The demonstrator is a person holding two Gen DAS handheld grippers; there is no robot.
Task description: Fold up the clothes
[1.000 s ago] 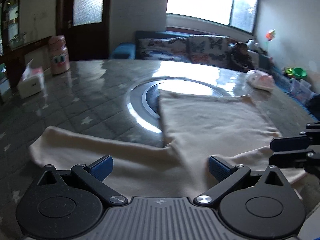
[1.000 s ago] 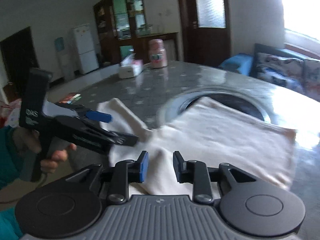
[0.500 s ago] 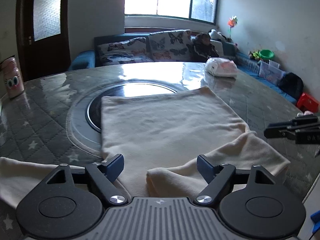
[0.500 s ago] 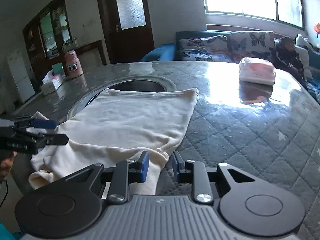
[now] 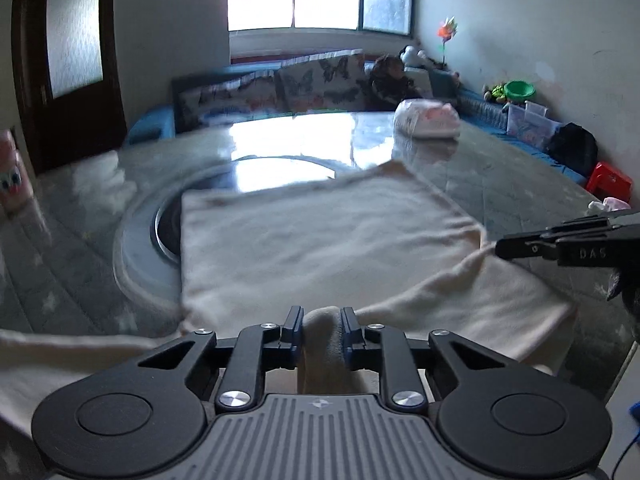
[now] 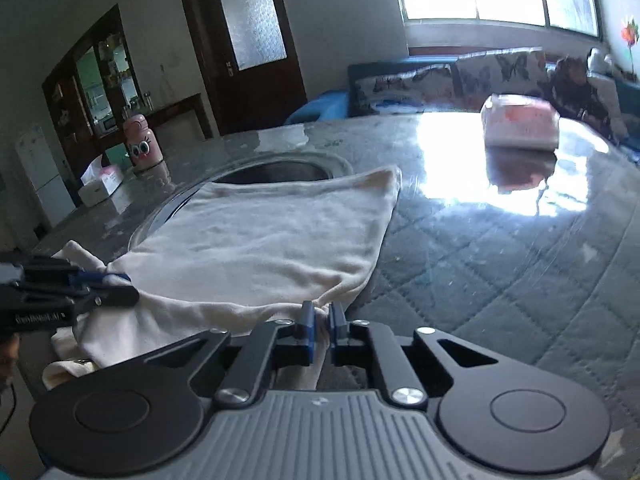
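Left wrist view: a wide grey quilted desk (image 5: 500, 184) is seen, with a round inset ring near its middle. Across that ring and toward the near edge a cream garment (image 5: 320, 236) is spread, its body flat and its far hem lying square; the near part is bunched and partly hangs over the desk's near edge. The cloth is judged soft, light and limp, likely to sag and drag wherever it is not supported, so it is best taken at seams, corners or cuffs, where layers are thick enough to be pinched firmly.

A gathered ridge of the near edge is pinched between the closed fingers of the left gripper (image 5: 322, 326). In the right wrist view, the near right corner of the garment is clamped in the same way by the right gripper (image 6: 321, 320), its fingers shut on a small tuft of fabric.

Bare desk lies beyond the far hem and to the right, giving room for a fold to be carried over. A pink-and-white packet (image 6: 520, 126) rests well apart at the far right; a pink bottle (image 6: 142, 146) and a tissue box (image 6: 102, 180) stand far left, clear of the cloth.
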